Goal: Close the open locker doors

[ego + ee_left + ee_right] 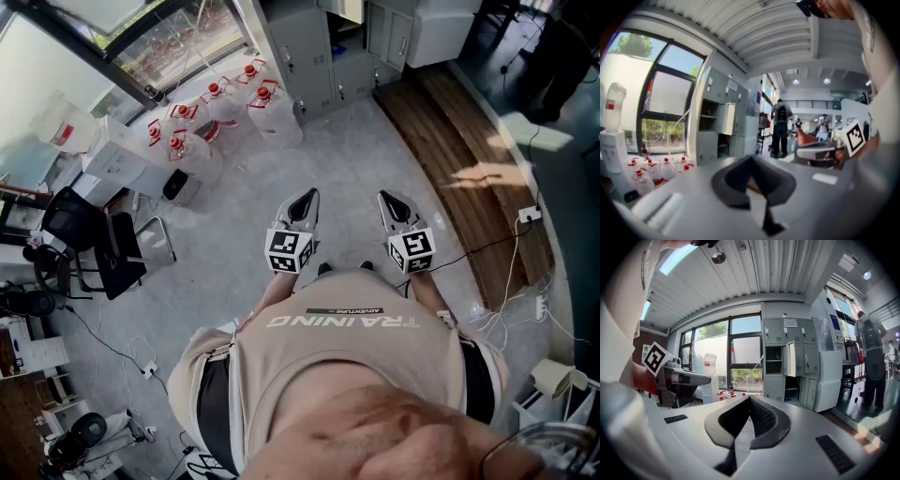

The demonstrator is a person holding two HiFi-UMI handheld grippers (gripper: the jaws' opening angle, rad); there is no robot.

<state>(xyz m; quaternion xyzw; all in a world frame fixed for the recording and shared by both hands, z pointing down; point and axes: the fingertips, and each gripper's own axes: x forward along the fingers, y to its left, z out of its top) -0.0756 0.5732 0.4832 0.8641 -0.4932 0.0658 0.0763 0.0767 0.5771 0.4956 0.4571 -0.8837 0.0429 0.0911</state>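
Grippers: two in your hands, the left gripper (307,197) and the right gripper (387,198).
Marker cubes (289,249): two, one on each gripper.
Water jugs (265,108): six with red caps, ahead and to the left of your left gripper.
Water dispenser (709,376): one, ahead and left of your right gripper.
Open locker doors (791,358): one you can count, swung out ahead of your right gripper.
Open compartments (773,353): two that you can make out.
Standing person (871,359): one, to your right gripper's right; the farther figures are too small to count.
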